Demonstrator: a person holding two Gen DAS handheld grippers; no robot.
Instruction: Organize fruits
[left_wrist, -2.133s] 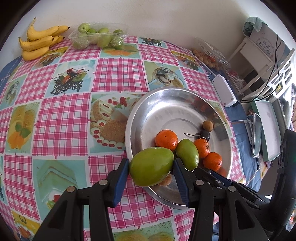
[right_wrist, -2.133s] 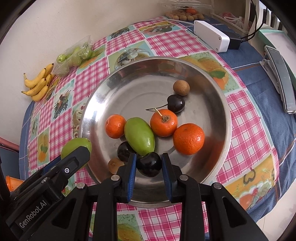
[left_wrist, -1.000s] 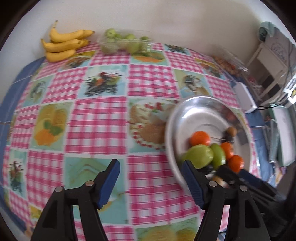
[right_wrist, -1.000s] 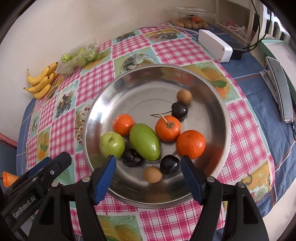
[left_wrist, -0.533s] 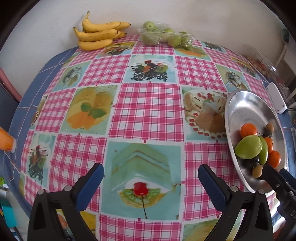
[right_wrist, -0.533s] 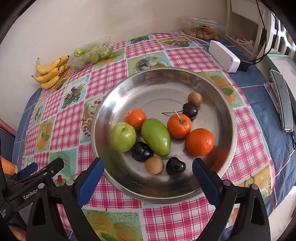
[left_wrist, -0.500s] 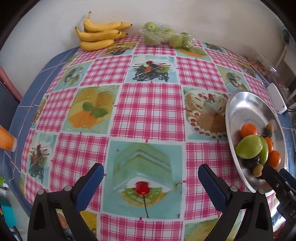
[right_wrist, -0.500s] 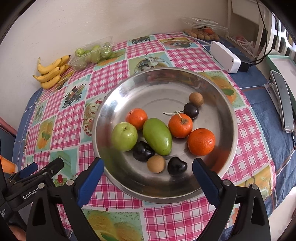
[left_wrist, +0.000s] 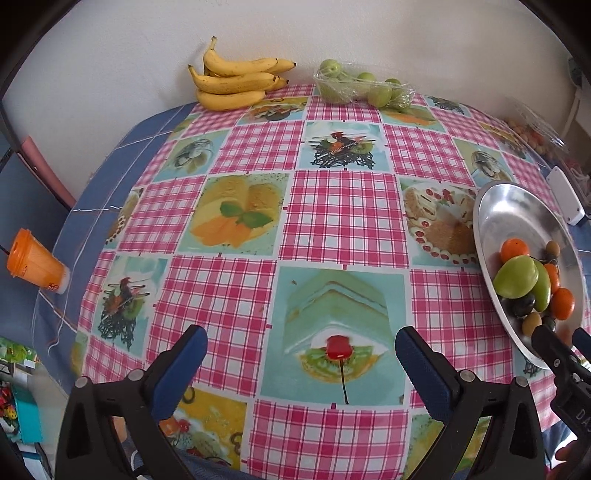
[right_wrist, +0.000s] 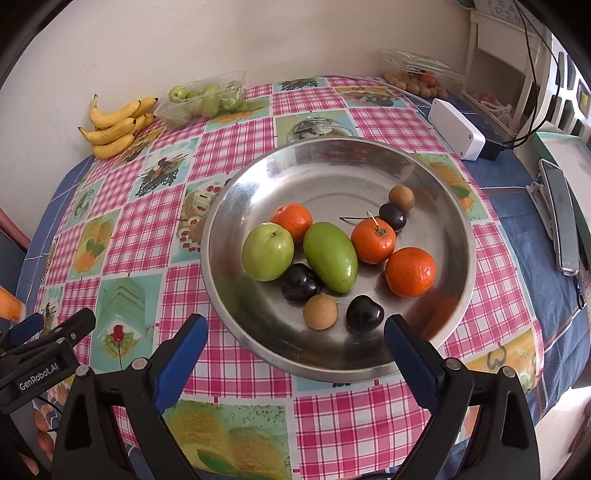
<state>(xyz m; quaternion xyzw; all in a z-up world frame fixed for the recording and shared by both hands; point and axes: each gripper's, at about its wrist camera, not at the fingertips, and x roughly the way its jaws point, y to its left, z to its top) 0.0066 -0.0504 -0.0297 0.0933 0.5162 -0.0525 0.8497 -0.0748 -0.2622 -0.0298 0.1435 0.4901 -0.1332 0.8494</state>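
The left gripper hangs over the near part of the counter, jaws wide and empty. The right gripper hangs at the near rim of the metal bowl, jaws also wide and empty.

In the bowl lie a green apple at left, touching a green mango, three oranges, three dark plums and two small brown fruits.

At the far left edge by the wall sit bananas, and just right of them a clear tray of green fruit. A white box lies far right of the bowl.
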